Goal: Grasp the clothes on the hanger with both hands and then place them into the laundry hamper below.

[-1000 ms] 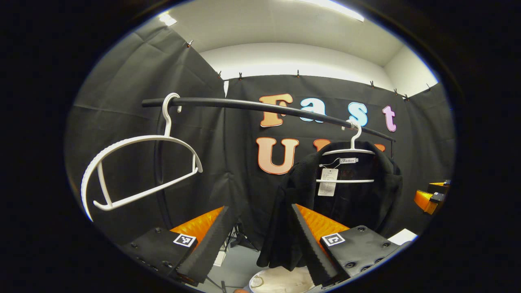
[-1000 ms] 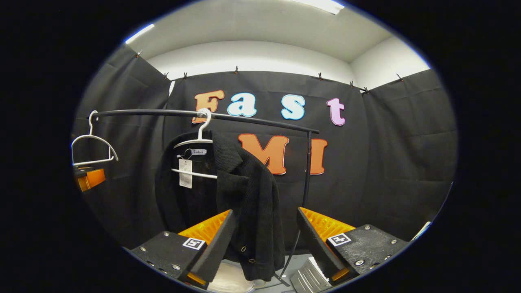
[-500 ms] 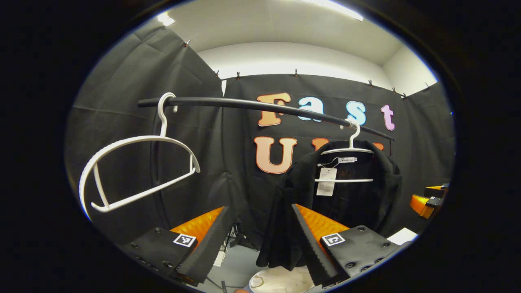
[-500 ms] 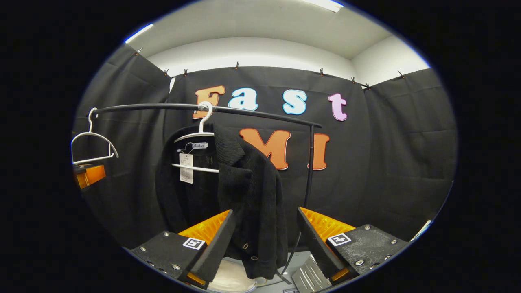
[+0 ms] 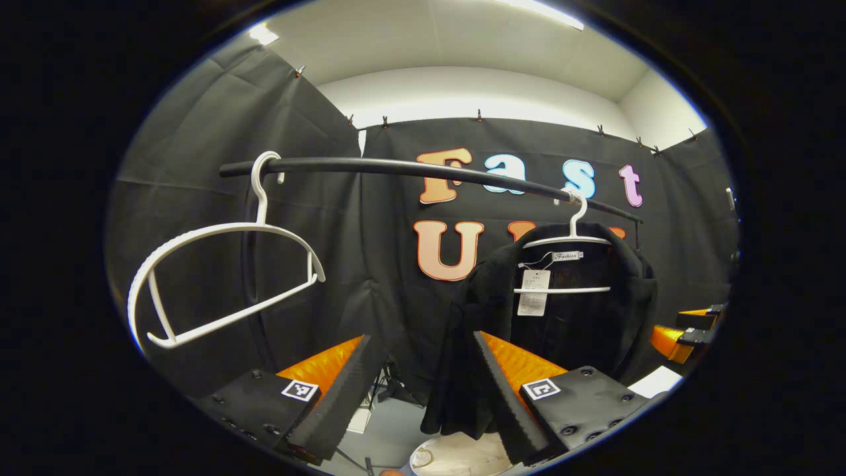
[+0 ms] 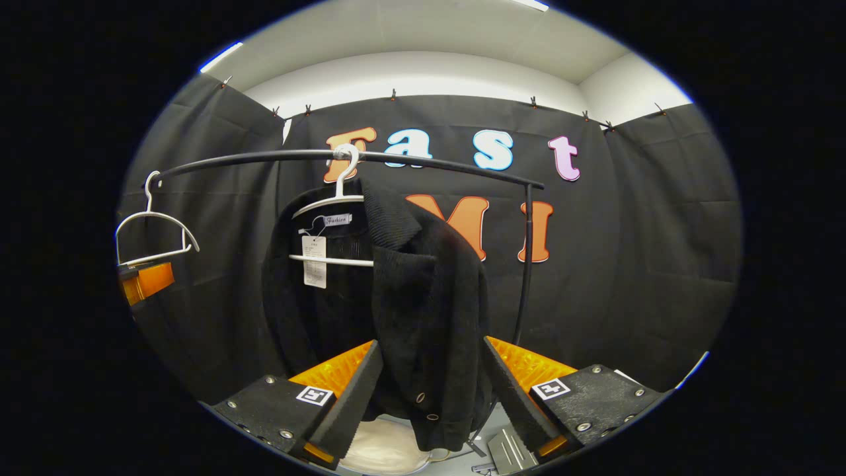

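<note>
The black garment rail (image 6: 429, 160) runs across the booth, and its base is cut off behind the grippers, so you can't see what it stands on. The black jacket (image 6: 423, 291) hangs on a white hanger (image 6: 334, 205) about mid-rail in the right gripper view, with a paper tag (image 6: 314, 262) inside the collar; black on black cloth makes the left sleeve edge hard to pick out. The laundry hamper (image 6: 380, 449) is mostly hidden, just a pale rim and lining peeking out under the jacket hem, same in the left gripper view (image 5: 456, 457). An empty white hanger (image 5: 225, 277) hangs at the rail's left end. The right gripper (image 6: 429, 396) has its fingers spread wide with nothing between them pressing; the jacket's lower front with its snap buttons shows through the gap, but I can't tell if it's touching. The left gripper (image 5: 423, 396) is likewise spread wide and holding nothing, with the jacket's sleeve (image 5: 456, 370) hanging beyond its right finger and the rest of the jacket up to the right.
</note>
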`<move>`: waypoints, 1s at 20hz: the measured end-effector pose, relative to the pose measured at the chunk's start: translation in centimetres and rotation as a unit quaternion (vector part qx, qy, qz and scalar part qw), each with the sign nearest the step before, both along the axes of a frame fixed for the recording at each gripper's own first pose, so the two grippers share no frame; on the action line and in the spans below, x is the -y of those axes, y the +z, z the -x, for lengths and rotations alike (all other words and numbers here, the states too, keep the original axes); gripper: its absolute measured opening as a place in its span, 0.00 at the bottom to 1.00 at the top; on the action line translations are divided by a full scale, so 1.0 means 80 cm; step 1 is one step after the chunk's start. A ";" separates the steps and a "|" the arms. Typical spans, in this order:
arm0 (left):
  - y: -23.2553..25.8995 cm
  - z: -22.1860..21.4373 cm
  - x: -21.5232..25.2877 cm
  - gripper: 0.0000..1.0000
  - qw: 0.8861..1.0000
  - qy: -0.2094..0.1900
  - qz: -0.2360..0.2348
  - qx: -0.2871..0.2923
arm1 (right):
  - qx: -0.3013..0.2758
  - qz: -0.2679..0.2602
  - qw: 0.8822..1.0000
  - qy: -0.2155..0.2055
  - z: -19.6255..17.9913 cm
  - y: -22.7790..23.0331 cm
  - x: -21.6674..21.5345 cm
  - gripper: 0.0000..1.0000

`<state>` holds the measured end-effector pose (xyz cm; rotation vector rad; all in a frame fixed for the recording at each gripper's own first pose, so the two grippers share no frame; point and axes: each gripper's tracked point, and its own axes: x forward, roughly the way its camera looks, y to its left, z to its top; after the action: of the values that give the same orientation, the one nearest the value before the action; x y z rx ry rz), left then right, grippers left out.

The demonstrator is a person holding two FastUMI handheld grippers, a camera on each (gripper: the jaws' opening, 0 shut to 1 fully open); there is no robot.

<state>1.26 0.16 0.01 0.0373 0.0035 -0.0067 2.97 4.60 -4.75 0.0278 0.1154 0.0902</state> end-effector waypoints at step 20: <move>-0.018 -0.045 -0.014 0.96 0.999 0.020 -0.019 -0.016 | -0.045 0.008 0.999 -0.023 -0.146 -0.066 -0.018 0.94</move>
<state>4.89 1.29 -1.44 0.0741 0.0367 0.0329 14.68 6.06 -10.06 0.0181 0.2058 0.0414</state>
